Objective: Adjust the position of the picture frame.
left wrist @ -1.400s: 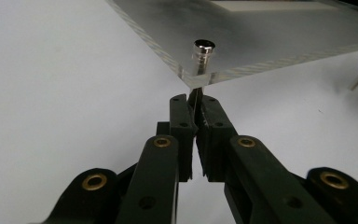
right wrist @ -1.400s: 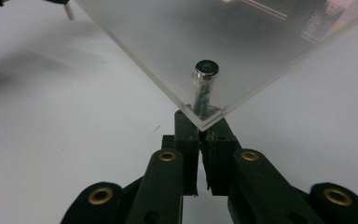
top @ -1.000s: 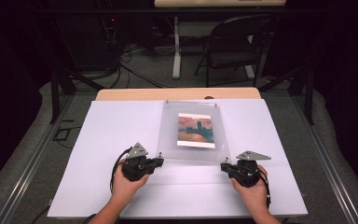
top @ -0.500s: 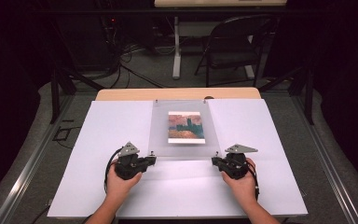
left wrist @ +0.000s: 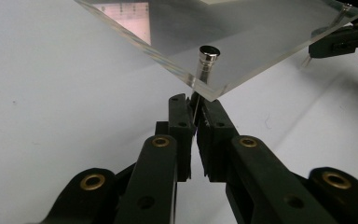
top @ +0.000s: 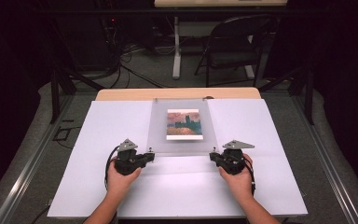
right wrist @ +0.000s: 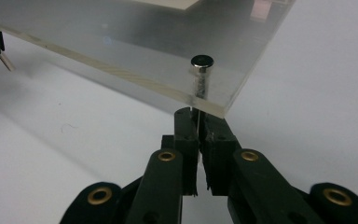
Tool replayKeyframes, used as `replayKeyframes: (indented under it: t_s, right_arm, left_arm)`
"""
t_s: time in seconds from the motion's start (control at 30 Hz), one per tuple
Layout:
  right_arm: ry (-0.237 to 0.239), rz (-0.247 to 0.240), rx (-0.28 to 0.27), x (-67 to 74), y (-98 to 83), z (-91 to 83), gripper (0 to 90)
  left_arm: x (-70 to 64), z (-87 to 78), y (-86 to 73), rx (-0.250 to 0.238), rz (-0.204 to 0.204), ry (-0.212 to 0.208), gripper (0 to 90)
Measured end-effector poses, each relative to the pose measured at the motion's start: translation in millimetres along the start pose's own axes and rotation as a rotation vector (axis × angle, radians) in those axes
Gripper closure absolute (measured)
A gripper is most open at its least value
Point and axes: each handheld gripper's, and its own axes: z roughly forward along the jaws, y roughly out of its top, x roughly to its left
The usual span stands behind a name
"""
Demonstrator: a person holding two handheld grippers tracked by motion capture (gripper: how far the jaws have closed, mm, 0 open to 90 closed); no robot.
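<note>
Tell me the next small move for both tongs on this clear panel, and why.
Probably keep both closed and carry the clear acrylic picture panel level. The left tongs and right tongs each pinch a thin pin under a near corner's silver standoff, so the near edge hangs on those grips.

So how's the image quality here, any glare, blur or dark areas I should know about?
High view: the room behind is very dark, the white table evenly lit, the acrylic frame hazy over it. Left gripper view: the left gripper and the standoff are sharp, with soft sheen on the frame. Right gripper view: the right gripper is sharp, the frame's far edge blurs, and a soft shadow lies beneath it.
</note>
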Motion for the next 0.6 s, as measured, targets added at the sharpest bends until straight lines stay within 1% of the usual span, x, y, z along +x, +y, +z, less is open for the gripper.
replayKeyframes:
  t_s: [0.13, 0.27, 0.33, 0.4, 0.43, 0.5, 0.57, 0.6]
  right_arm:
    - [-0.006, 0.006, 0.005, -2.8, -1.4, 0.7, 85.3]
    - [-0.009, 0.0, 0.015, -3.1, -2.2, 2.5, 85.3]
    - [-0.013, -0.004, 0.015, -2.4, -2.8, 4.1, 85.2]
    - [-0.014, -0.014, 0.014, -1.4, -2.6, 4.6, 85.1]
    - [-0.016, -0.013, 0.013, -0.7, -2.6, 4.9, 85.0]
    - [-0.02, -0.018, 0.015, 0.0, -3.1, 4.7, 85.0]
    - [-0.015, -0.016, 0.011, 0.5, -3.6, 5.0, 85.1]
    - [-0.014, -0.018, 0.014, 0.8, -3.8, 4.9, 85.0]
  left_arm:
    - [-1.3, 2.2, -1.8, 0.005, 0.01, 0.002, 84.3]
    - [-0.5, 3.5, -3.5, 0.012, 0.005, 0.003, 84.1]
    - [1.0, 4.1, -4.3, 0.026, 0.005, 0.007, 84.0]
    - [2.1, 5.1, -5.6, 0.037, -0.002, 0.015, 84.1]
    - [3.2, 5.7, -6.5, 0.042, -0.008, 0.012, 84.1]
    - [4.5, 5.3, -7.2, 0.041, -0.015, 0.006, 83.7]
    - [5.0, 4.9, -7.7, 0.039, -0.017, 0.012, 83.7]
    - [5.5, 4.9, -8.1, 0.036, -0.02, 0.006, 83.7]
